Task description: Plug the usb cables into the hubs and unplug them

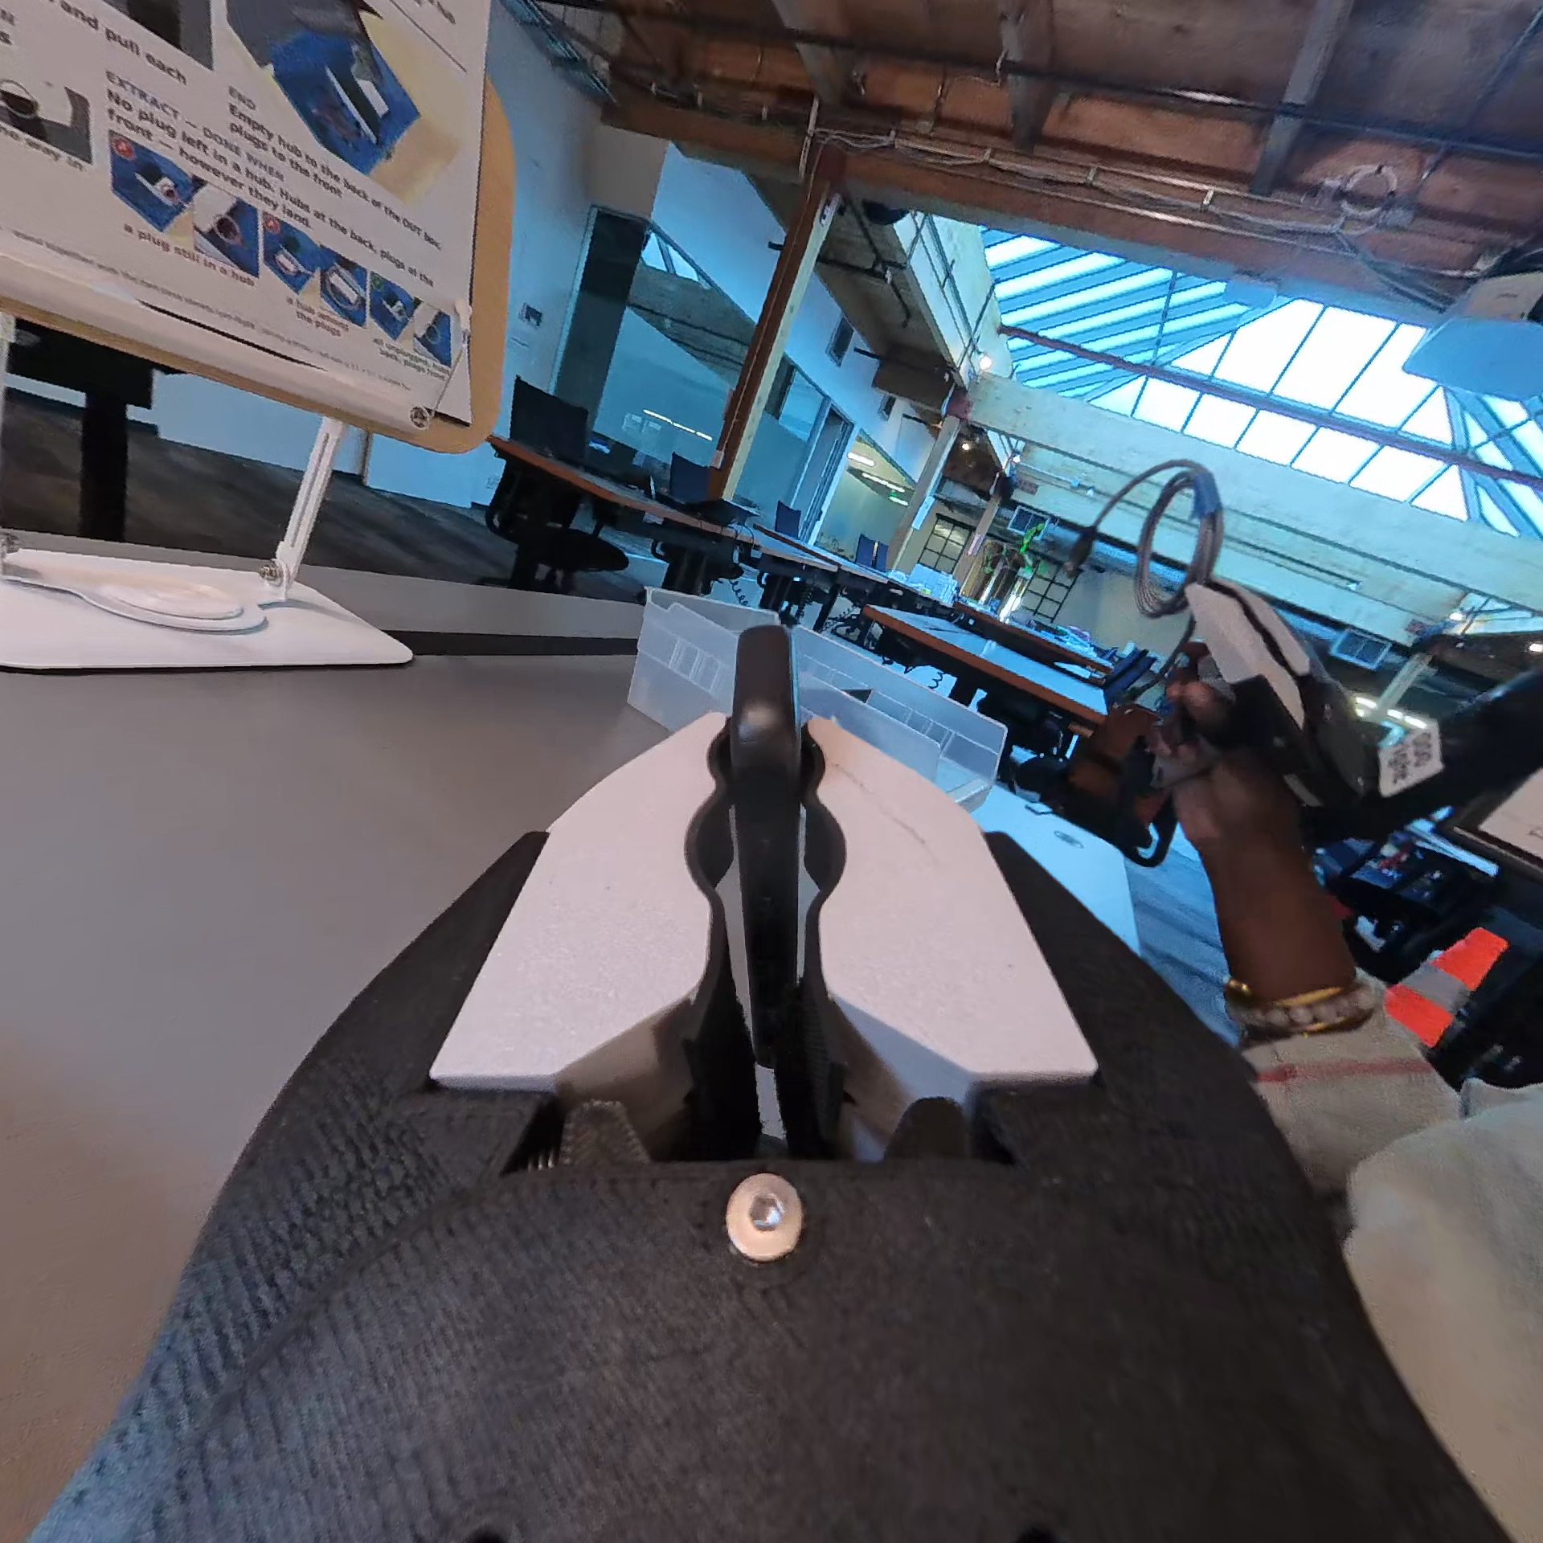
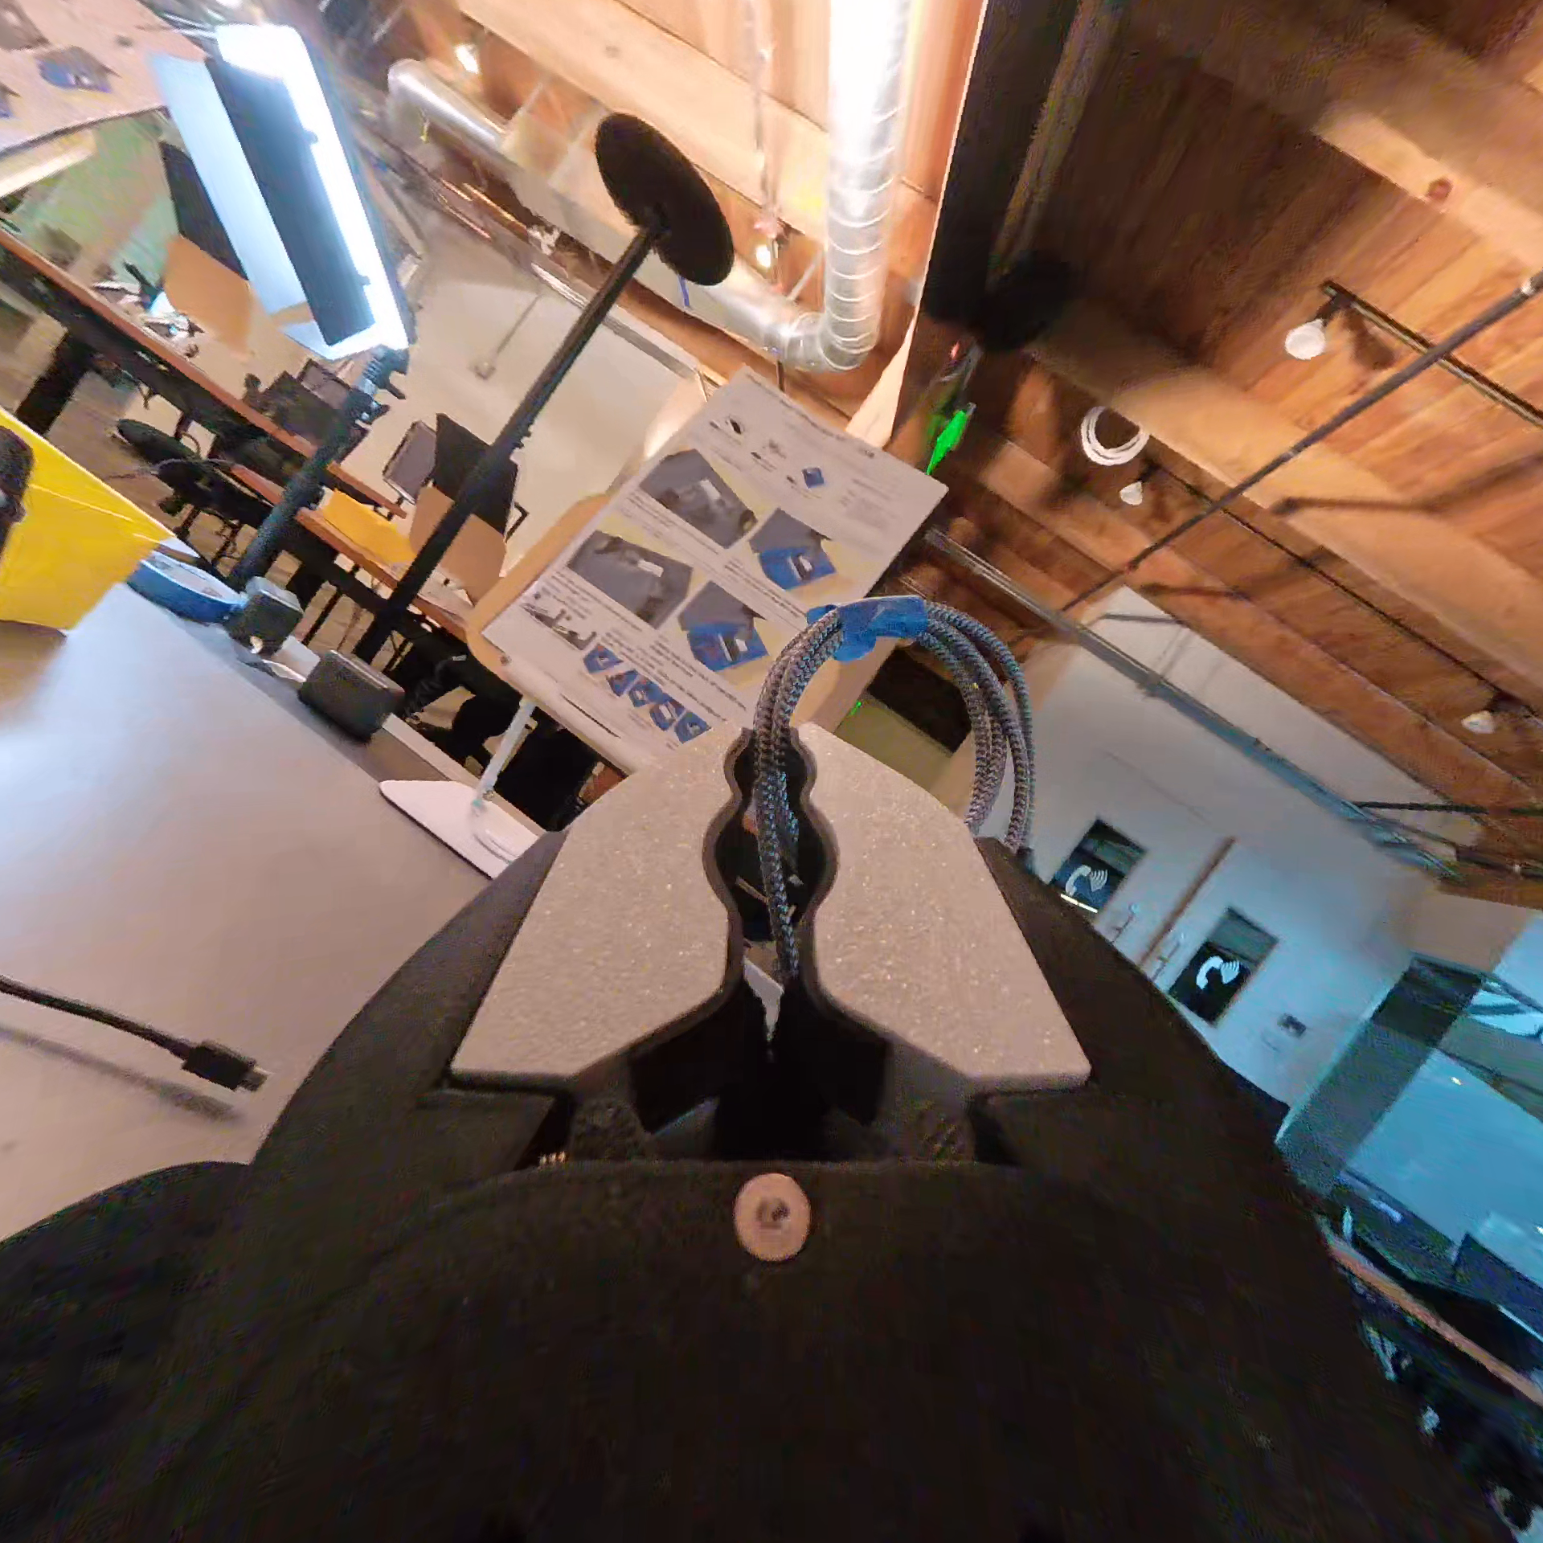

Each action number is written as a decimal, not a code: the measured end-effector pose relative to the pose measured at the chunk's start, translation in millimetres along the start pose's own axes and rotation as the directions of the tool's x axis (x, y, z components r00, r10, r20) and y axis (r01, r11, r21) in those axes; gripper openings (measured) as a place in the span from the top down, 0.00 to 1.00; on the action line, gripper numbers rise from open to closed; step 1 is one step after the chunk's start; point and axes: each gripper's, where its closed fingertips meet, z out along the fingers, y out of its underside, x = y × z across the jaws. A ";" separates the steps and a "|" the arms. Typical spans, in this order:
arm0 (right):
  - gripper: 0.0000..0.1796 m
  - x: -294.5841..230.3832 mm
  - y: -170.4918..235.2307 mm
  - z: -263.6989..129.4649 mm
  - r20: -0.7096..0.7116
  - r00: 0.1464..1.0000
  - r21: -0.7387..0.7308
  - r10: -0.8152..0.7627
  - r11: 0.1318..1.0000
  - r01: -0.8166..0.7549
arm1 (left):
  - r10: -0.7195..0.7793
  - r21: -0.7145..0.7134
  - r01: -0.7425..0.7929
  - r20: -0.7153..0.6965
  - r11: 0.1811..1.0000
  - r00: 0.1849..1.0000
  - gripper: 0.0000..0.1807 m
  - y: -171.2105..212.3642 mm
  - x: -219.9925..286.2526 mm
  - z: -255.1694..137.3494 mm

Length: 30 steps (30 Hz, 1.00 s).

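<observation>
My left gripper (image 1: 764,739) is shut on a slim black hub (image 1: 761,676), held edge-on, its rounded end sticking out past the fingertips above the grey table (image 1: 250,877). My right gripper (image 2: 772,751) is shut on a coiled grey braided usb cable (image 2: 989,693) bound with blue tape (image 2: 877,622); the loop arches up and to the right of the fingers. In the left wrist view the right gripper (image 1: 1211,597) is raised at the right in a hand, with the cable coil (image 1: 1177,534) and one plug hanging above it. The two grippers are apart.
A clear plastic bin (image 1: 902,718) stands just beyond the hub. An instruction sheet on a white stand (image 1: 250,209) is at the back left, and also shows in the right wrist view (image 2: 710,568). A loose black cable plug (image 2: 217,1064), a small black box (image 2: 346,693) and a yellow bin (image 2: 58,543) are on the table.
</observation>
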 end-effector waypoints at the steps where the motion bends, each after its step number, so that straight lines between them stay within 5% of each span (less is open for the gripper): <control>1: 0.96 6.2 11.0 1.2 -0.016 1.000 -0.019 0.006 1.000 -0.006 | 0.011 -0.010 -0.011 0.000 1.000 1.000 0.93 1.9 0.9 1.2; 7: 0.96 14.8 112.4 22.9 -0.029 0.993 -0.322 -0.117 0.941 0.102 | 0.039 -0.029 -0.038 0.012 0.999 0.999 0.93 5.2 0.1 2.3; 11: 0.94 -12.9 174.8 23.3 0.088 0.996 -0.571 0.030 0.821 0.026 | 0.036 -0.029 -0.035 0.014 0.999 0.999 0.93 4.9 -1.2 1.9; 13: 0.84 -18.0 184.3 18.3 0.091 0.994 -0.635 0.058 0.772 0.013 | 0.042 -0.034 -0.042 0.011 0.999 0.999 0.93 5.6 -0.5 2.6; 19: 0.84 -18.4 110.8 26.2 -0.032 0.968 -0.364 0.248 0.899 -0.242 | 0.048 -0.039 -0.048 0.007 0.998 0.999 0.93 6.4 1.2 3.0; 23: 0.82 -74.3 32.6 42.6 0.174 0.871 -0.146 0.460 0.886 -0.439 | 0.069 -0.039 -0.069 0.005 0.997 0.998 0.93 6.5 2.1 3.8; 27: 0.64 -190.8 -10.9 59.1 0.489 0.635 -0.293 0.599 0.798 -0.527 | 0.132 -0.036 -0.131 0.007 0.991 0.991 0.93 5.7 5.7 4.9; 30: 0.66 -262.4 -2.6 67.7 0.539 0.646 -0.375 0.541 0.840 -0.392 | 0.139 -0.033 -0.138 0.009 0.990 0.990 0.93 5.0 6.8 4.9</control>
